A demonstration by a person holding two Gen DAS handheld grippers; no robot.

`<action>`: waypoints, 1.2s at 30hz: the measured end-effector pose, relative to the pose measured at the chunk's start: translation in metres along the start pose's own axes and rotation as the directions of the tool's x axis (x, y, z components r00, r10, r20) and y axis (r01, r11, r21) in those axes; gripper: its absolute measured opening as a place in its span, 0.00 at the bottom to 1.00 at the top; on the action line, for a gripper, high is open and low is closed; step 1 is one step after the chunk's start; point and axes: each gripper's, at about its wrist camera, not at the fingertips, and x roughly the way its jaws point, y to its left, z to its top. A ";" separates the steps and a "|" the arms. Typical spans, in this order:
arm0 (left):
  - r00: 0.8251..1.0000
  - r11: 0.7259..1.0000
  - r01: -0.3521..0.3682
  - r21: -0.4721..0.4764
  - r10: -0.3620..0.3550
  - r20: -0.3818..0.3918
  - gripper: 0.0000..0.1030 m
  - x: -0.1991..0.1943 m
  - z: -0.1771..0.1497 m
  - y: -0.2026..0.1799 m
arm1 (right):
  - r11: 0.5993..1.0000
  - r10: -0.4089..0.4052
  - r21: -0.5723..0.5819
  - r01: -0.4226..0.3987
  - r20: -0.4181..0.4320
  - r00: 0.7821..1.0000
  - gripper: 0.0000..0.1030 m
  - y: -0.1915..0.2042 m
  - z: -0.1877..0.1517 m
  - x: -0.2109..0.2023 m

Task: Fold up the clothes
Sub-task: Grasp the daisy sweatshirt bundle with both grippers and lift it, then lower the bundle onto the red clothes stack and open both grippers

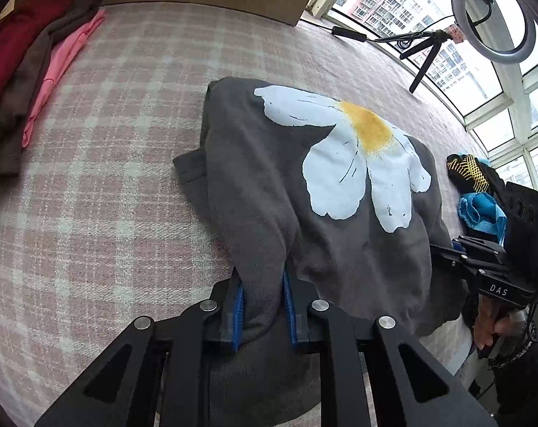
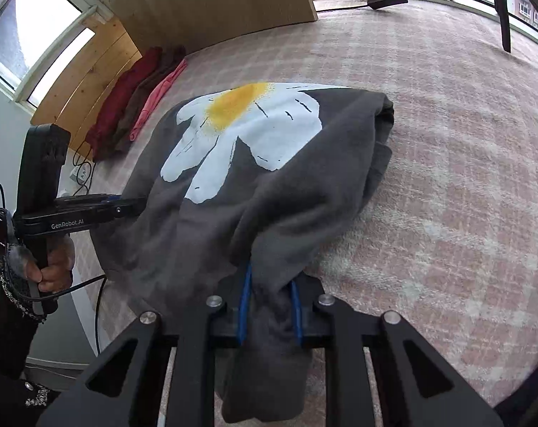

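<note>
A dark grey garment (image 1: 269,185) with a big white and yellow daisy print lies partly folded on the pink checked cover (image 1: 108,178). My left gripper (image 1: 263,284) is shut on a bunch of its near edge, the cloth pinched between the blue pads. In the right wrist view the same grey garment (image 2: 297,185) rises toward my right gripper (image 2: 270,291), which is shut on another bunch of that near edge. Each view shows the other gripper: the right one (image 1: 447,252) at the garment's right side, the left one (image 2: 137,203) at its left side.
Folded red, brown and pink clothes (image 1: 37,64) lie stacked at the far left of the cover. Black, yellow and blue cloth (image 1: 479,192) sits at the right. A ring light on a small tripod (image 1: 489,17) stands by the windows. A wooden board (image 2: 212,3) rises behind.
</note>
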 end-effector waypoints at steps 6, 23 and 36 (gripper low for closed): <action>0.998 0.998 0.023 0.054 -0.026 0.055 0.15 -0.024 0.008 -0.011 | 0.998 0.059 0.017 -0.060 0.071 0.996 0.16 0.022 0.013 -0.024; 0.962 0.976 -0.004 0.219 -0.056 0.268 0.15 -0.182 0.090 0.088 | 0.990 0.027 -0.142 0.013 0.281 0.959 0.15 0.204 0.094 -0.060; 0.933 0.975 -0.174 0.141 0.118 0.341 0.15 -0.237 0.159 0.277 | 0.977 0.108 -0.206 -0.056 0.250 0.962 0.15 0.322 0.212 0.099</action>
